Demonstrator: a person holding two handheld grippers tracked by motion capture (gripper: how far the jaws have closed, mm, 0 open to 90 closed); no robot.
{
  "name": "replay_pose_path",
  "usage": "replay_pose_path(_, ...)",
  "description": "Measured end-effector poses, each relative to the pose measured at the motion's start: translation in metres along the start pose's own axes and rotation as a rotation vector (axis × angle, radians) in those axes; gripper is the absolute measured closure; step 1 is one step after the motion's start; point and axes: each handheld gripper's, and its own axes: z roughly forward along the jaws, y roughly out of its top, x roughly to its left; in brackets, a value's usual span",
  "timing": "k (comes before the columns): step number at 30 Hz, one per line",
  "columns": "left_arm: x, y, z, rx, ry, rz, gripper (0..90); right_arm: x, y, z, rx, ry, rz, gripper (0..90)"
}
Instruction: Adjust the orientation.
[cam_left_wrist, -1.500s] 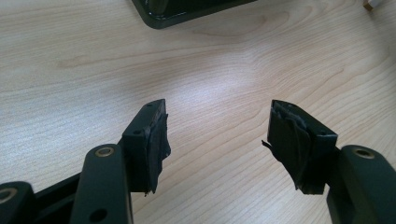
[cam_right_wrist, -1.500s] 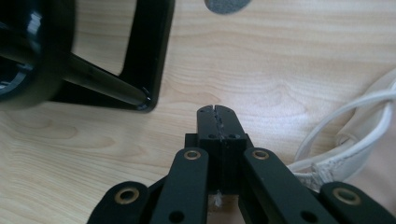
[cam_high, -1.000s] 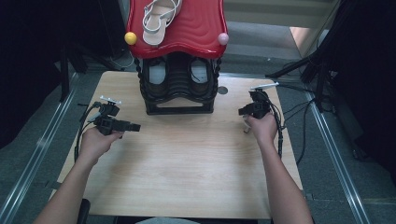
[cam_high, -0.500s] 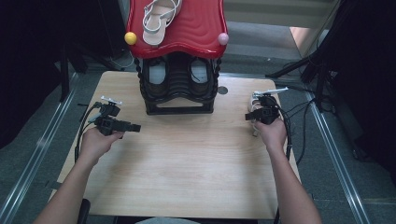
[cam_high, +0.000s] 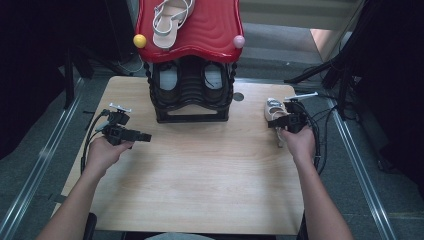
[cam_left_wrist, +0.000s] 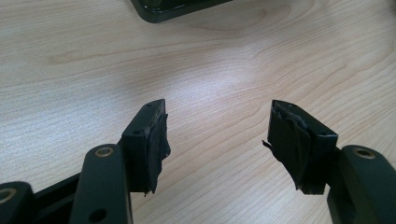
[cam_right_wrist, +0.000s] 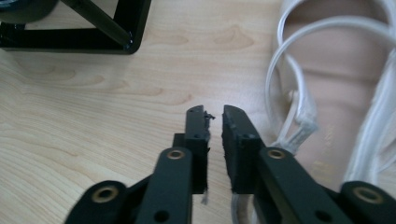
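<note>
Overhead, a white strappy sandal (cam_high: 273, 108) is seen near the table's (cam_high: 200, 180) right edge, just beside the right gripper (cam_high: 283, 120). Closer, the left gripper (cam_left_wrist: 219, 135) is held wide apart over bare wood. Lastly, the right gripper's jaws are nearly together, gripping nothing, beside the sandal.

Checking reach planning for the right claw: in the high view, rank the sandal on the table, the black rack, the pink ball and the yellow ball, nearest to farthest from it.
1. Sandal on the table: right beside the right claw, by the table's right edge.
2. Black rack: table centre, at the back.
3. Pink ball: right corner of the red shelf.
4. Yellow ball: left corner of that shelf.
</note>
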Motion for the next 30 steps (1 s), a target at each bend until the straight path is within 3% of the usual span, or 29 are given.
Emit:
replay_pose_path(7,0.001,0.0,0.0,-0.001,0.007,0.004,38.1,-0.005,0.016,-0.009,-0.018,-0.021,-0.015,60.2)
replay_pose_path(13,0.002,0.0,0.0,0.004,0.009,0.006,38.2,-0.013,0.023,-0.009,-0.021,-0.005,0.014,43.2)
replay_pose_path(16,0.002,0.0,0.001,0.006,0.01,0.006,38.1,-0.016,0.026,-0.014,-0.045,0.001,0.028,40.9)
replay_pose_path(21,0.001,0.0,0.001,0.009,0.009,0.011,38.2,-0.022,0.033,-0.023,-0.068,-0.03,0.041,40.0)
replay_pose_path(29,0.001,0.0,0.002,0.013,0.01,0.012,38.1,-0.044,0.032,-0.001,-0.031,-0.095,0.1,31.3)
replay_pose_path(30,0.001,0.0,0.003,0.013,0.01,0.011,38.1,-0.046,0.032,0.001,-0.031,-0.086,0.098,30.9)
